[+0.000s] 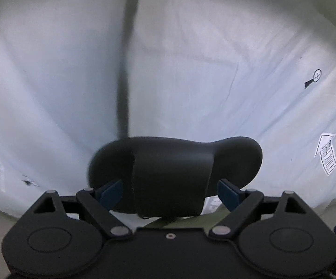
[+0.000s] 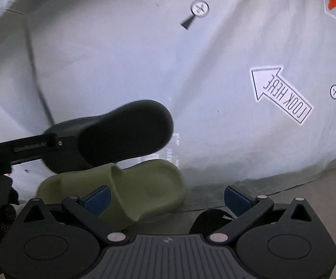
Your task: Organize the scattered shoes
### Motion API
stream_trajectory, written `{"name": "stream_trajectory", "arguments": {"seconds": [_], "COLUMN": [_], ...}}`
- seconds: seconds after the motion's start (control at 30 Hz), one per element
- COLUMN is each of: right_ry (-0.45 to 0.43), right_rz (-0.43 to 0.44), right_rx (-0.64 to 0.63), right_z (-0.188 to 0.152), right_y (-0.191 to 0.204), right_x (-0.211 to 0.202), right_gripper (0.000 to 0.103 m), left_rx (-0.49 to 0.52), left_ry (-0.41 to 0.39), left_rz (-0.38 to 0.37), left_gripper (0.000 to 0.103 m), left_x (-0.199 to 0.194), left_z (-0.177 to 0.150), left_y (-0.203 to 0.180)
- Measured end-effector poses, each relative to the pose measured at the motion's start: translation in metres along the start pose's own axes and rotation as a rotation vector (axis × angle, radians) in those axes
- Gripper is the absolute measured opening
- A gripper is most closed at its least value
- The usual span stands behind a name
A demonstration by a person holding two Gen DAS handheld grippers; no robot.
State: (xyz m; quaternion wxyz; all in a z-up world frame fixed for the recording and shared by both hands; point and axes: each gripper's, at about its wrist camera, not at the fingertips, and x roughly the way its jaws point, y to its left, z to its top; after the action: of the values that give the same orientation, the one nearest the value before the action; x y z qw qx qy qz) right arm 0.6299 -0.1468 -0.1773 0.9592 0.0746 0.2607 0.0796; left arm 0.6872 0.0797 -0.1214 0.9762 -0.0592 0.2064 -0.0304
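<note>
A black slipper point(image 1: 174, 162) hangs above the white sheet, with my left gripper point(image 1: 170, 195) shut on it, one blue pad on either side of its strap. From the right wrist view the same black slipper point(image 2: 126, 132) is held up by the left gripper point(image 2: 28, 148), just over an olive green slipper point(image 2: 144, 186) lying at the sheet's edge. My right gripper point(image 2: 168, 200) stands open close to the green slipper, its left pad point(image 2: 97, 200) in front of the strap and nothing between the pads. A sliver of the green slipper point(image 1: 179, 220) shows under the black one.
A wrinkled white sheet point(image 2: 144, 58) covers the floor, printed with a "LOOK HERE" arrow point(image 2: 281, 95), a strawberry point(image 2: 334, 0) and small cross marks. Beige floor point(image 2: 307, 186) borders it. A dark rounded object point(image 2: 212, 218) lies just under the right gripper.
</note>
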Motion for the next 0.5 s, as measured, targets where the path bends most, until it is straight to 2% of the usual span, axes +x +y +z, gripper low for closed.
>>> {"name": "stream_trajectory", "arguments": {"seconds": [0.27,0.33,0.43,0.5], "right_ry": [0.031,0.038,0.047,0.051], "right_rz": [-0.031,-0.033,-0.044,-0.05], "right_rx": [-0.016,-0.012,-0.016,-0.009], "right_z": [-0.002,-0.002,-0.006,-0.008], "right_y": [-0.001,-0.004,-0.007,-0.011], "right_x": [0.017,0.015,0.008,0.002], "right_gripper": [0.103,0.103,0.103,0.103], "left_rx": [-0.046,-0.059,-0.079,-0.111], "left_ry": [0.055,0.061,0.069,0.043], "left_rz": [0.036,0.046,0.062,0.063], "left_gripper": [0.091,0.077,0.077,0.076], "left_x": [0.027,0.031,0.036,0.03], "left_z": [-0.001,-0.001,-0.001,-0.002], "left_y": [-0.005,-0.004,-0.002,-0.001]}}
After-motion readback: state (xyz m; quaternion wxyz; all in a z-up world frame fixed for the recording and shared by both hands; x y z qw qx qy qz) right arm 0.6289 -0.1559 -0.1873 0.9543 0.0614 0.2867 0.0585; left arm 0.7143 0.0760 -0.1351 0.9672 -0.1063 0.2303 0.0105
